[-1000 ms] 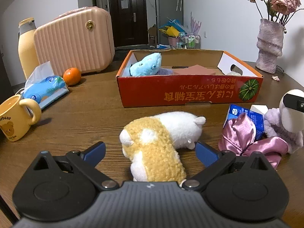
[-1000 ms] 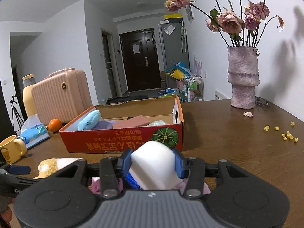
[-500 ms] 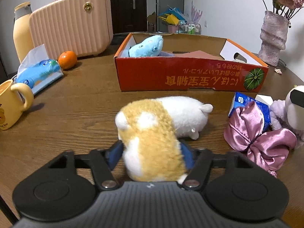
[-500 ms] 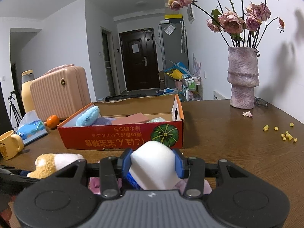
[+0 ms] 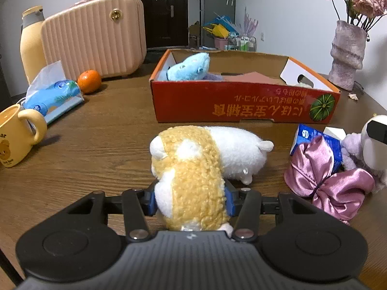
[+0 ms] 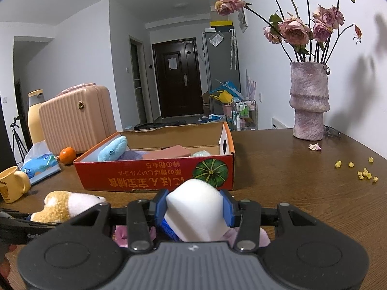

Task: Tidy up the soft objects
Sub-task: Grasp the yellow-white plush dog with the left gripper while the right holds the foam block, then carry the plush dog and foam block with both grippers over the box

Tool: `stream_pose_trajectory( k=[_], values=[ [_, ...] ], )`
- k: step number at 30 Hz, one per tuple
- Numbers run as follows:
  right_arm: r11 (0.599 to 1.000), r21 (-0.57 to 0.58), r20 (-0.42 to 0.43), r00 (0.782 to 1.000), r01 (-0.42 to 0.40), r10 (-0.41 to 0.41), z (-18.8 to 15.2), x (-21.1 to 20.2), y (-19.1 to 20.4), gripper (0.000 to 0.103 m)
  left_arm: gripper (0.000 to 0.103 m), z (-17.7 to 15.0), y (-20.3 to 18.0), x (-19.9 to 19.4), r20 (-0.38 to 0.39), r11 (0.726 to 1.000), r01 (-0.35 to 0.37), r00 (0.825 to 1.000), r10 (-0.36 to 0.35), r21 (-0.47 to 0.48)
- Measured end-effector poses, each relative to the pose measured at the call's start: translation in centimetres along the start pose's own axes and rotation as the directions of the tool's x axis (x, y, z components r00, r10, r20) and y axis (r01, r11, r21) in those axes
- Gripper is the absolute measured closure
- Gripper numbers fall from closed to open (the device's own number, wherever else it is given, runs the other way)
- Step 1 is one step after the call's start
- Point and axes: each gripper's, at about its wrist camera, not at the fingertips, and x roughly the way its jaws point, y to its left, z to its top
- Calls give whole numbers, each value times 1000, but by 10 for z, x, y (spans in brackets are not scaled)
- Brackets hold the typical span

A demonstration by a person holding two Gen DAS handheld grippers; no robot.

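Left wrist view: your left gripper (image 5: pixel 191 199) has its jaws closing on the tan rear of the plush hamster (image 5: pixel 193 166), blue pads already pressing its sides; the toy lies on the wooden table (image 5: pixel 101 149), long axis running away from you and bending right, white head end pointing toward the pink satin bow (image 5: pixel 324 181). Beside the bow lies a blue carton (image 5: pixel 304 136); its print is too small to read. At far left your yellow mug (image 5: pixel 14 135) shows the partial letters "ar" above a bear picture. Farther off, the red cardboard box (image 5: pixel 241 106) carries upside-down Japanese lettering and a green pumpkin picture; it holds a blue plush toy (image 5: pixel 191 66) at its left end and a flat pinkish piece. Right wrist view: your right gripper (image 6: pixel 194 211) is clamped on a white foam block (image 6: pixel 196 207), raised just in front of that box.
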Motion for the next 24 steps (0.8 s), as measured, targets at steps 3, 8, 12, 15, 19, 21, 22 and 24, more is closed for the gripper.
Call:
stream_pose_trajectory(
  k=[3,8,12,15,19,21,22,24],
  values=[
    [1000,3,3,1000,-1,1,0,-2,1,58,53,1,0,-7,26,1000,4,1000,-4,-1],
    [1000,-6,16,1000,-7,7,1,-5,4,58,53,5,-2,-26,95,1000,20,995,-20,6],
    [1000,-16,35,999,-11,12,6,-8,8,58,53,10,-8,-38,138,1000,23,990,-25,20],
    [1000,-25,47,999,-15,17,12,-11,12,58,53,15,-11,-44,154,999,28,988,-31,21],
    [999,-38,68,997,-19,22,20,-14,17,58,53,22,-15,-53,189,999,33,981,-37,24],
    [999,-41,80,996,-22,25,25,-15,19,58,53,26,-17,-58,206,999,36,978,-41,24],
    [999,-42,85,996,-22,26,27,-16,20,58,53,28,-18,-61,214,999,38,976,-42,23],
    [999,-42,96,995,-23,27,32,-15,21,58,53,32,-19,-64,228,999,45,973,-49,20]
  ],
)
